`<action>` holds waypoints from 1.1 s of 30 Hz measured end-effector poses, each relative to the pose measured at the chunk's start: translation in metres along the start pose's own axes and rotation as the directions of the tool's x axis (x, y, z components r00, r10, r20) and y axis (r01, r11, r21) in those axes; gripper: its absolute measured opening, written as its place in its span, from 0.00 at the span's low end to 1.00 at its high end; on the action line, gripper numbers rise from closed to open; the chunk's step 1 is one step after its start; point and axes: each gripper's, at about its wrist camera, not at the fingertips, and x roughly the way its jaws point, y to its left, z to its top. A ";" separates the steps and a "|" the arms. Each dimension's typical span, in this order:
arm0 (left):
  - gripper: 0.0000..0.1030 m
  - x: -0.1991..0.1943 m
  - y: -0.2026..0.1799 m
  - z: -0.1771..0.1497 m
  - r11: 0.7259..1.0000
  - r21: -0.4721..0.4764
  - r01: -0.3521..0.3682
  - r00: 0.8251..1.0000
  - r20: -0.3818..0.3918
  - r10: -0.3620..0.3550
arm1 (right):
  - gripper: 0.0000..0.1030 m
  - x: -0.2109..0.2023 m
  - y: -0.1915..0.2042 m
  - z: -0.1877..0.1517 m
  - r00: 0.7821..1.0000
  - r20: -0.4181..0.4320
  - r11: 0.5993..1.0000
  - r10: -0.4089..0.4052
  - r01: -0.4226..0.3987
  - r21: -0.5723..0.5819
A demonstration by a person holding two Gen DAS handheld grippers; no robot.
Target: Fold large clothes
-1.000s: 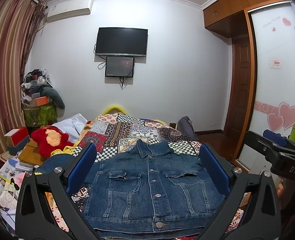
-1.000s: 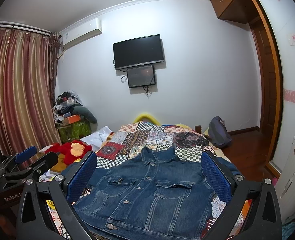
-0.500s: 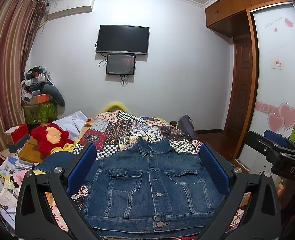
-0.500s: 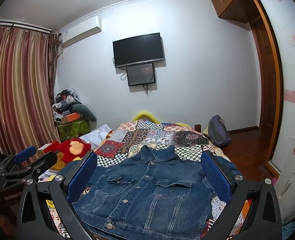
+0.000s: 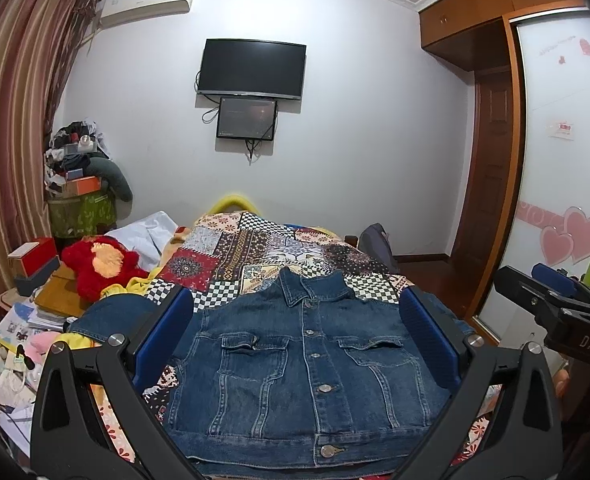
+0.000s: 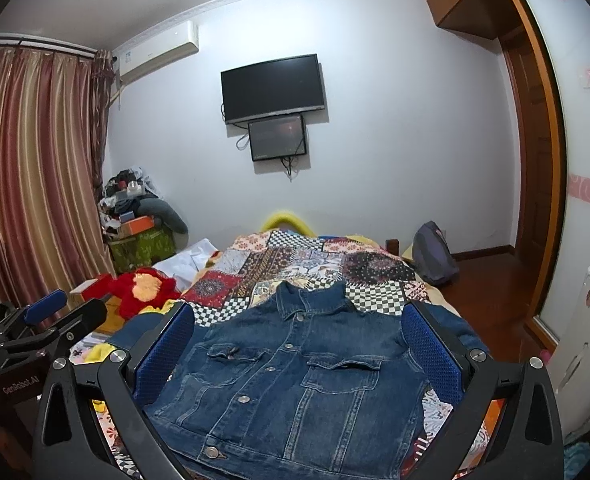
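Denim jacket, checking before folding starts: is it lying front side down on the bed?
No, the denim jacket lies front up, its buttons and both chest pockets showing.

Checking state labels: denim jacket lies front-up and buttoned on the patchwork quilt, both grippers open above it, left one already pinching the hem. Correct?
Not quite. The left gripper pinches nothing: in the left wrist view its fingers stand wide apart, clear of the cloth. The rest holds: the denim jacket lies front-up and buttoned on the patchwork quilt, and the right gripper is open too.
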 end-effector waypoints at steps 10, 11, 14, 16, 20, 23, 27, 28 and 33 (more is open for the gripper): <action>1.00 0.040 0.025 0.012 0.999 -0.027 -0.026 1.000 -0.017 0.025 | 1.00 0.052 0.006 0.015 0.998 -0.054 1.000 -0.015 0.014 -0.018; 1.00 0.045 0.029 0.013 0.999 -0.033 -0.032 0.999 -0.022 0.031 | 1.00 0.059 0.007 0.017 0.998 -0.060 1.000 -0.015 0.014 -0.024; 1.00 0.065 0.044 0.015 0.997 -0.060 -0.050 0.998 -0.043 0.048 | 1.00 0.083 0.015 0.022 0.997 -0.082 0.999 -0.014 0.010 -0.043; 1.00 0.081 0.058 0.016 0.995 -0.075 -0.071 0.996 -0.058 0.067 | 1.00 0.100 0.019 0.023 0.995 -0.097 0.999 -0.011 0.006 -0.053; 1.00 0.111 0.090 0.013 0.986 -0.080 -0.146 0.986 -0.090 0.139 | 1.00 0.145 0.029 0.023 0.991 -0.134 0.996 -0.011 -0.001 -0.085; 1.00 0.133 0.117 0.007 0.973 -0.068 -0.221 0.969 -0.132 0.211 | 1.00 0.180 0.034 0.020 0.987 -0.160 0.993 -0.023 0.004 -0.119; 1.00 0.172 0.176 -0.009 0.939 -0.055 -0.340 0.916 -0.248 0.317 | 1.00 0.234 0.041 0.017 0.978 -0.210 0.990 0.000 -0.029 -0.137; 1.00 0.178 0.188 -0.015 0.934 -0.062 -0.351 0.905 -0.277 0.322 | 1.00 0.244 0.042 0.016 0.975 -0.223 0.990 0.011 -0.042 -0.135; 1.00 0.217 0.269 -0.056 0.894 -0.220 -0.390 0.833 -0.499 0.240 | 1.00 0.323 0.055 0.008 0.924 -0.365 0.983 0.115 -0.159 -0.093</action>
